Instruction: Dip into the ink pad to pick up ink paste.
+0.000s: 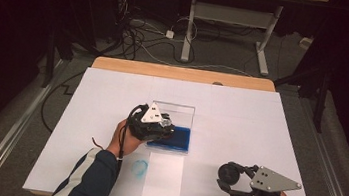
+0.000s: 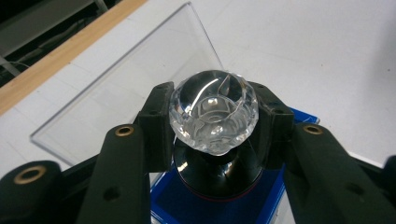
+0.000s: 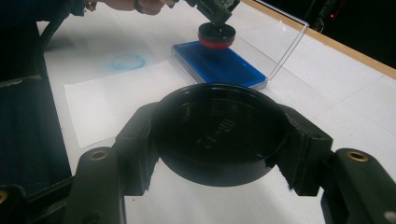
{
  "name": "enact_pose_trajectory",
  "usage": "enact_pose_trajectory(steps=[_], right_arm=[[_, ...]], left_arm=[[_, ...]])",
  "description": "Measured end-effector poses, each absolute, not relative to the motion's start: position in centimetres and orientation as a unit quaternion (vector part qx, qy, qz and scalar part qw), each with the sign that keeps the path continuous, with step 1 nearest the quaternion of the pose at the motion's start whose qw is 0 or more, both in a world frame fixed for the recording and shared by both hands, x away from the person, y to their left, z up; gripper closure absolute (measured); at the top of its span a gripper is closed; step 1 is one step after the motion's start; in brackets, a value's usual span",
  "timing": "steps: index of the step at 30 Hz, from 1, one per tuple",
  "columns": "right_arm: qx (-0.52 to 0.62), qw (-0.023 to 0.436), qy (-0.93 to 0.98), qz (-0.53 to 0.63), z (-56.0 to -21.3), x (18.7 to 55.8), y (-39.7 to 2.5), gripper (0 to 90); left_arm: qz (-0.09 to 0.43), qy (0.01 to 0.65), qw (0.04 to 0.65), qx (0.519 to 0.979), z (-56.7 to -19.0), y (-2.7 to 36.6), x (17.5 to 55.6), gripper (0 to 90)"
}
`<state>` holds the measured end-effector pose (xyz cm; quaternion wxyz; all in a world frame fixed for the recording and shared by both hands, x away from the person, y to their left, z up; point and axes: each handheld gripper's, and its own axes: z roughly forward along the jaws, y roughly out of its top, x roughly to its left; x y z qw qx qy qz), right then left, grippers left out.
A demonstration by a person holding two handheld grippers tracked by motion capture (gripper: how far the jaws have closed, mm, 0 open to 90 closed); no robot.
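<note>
My left gripper (image 2: 213, 122) is shut on the clear faceted knob (image 2: 213, 112) of a round stamp with a black body (image 2: 217, 175) and a red ring. The stamp (image 3: 216, 35) stands upright over the blue ink pad (image 3: 219, 63), at or just above its surface; I cannot tell whether they touch. The pad (image 1: 177, 139) lies in a clear case whose lid (image 1: 176, 111) stands open behind it. My right gripper (image 3: 219, 140) is shut on a black round cap (image 3: 219, 130), hollow side up, held low over the table near the front right (image 1: 229, 173).
A white paper sheet (image 1: 163, 177) lies in front of the ink pad. Beside it a faint blue ring mark (image 1: 140, 167) shows on the white table cover (image 1: 259, 128). The table's wooden far edge (image 1: 180, 73) runs behind; cables lie on the floor beyond.
</note>
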<state>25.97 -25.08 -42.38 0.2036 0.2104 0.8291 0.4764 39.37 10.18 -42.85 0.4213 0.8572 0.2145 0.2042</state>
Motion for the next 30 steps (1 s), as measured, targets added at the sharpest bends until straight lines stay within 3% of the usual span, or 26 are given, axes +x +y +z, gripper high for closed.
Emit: enact_pose_trajectory(steps=[30], right_arm=[[0.212, 0.217, 0.826, 0.476, -42.2, 26.5, -25.1, 37.8]], left_arm=[[0.214, 0.201, 0.446, 0.846, -40.8, 11.2, 37.6, 54.3]])
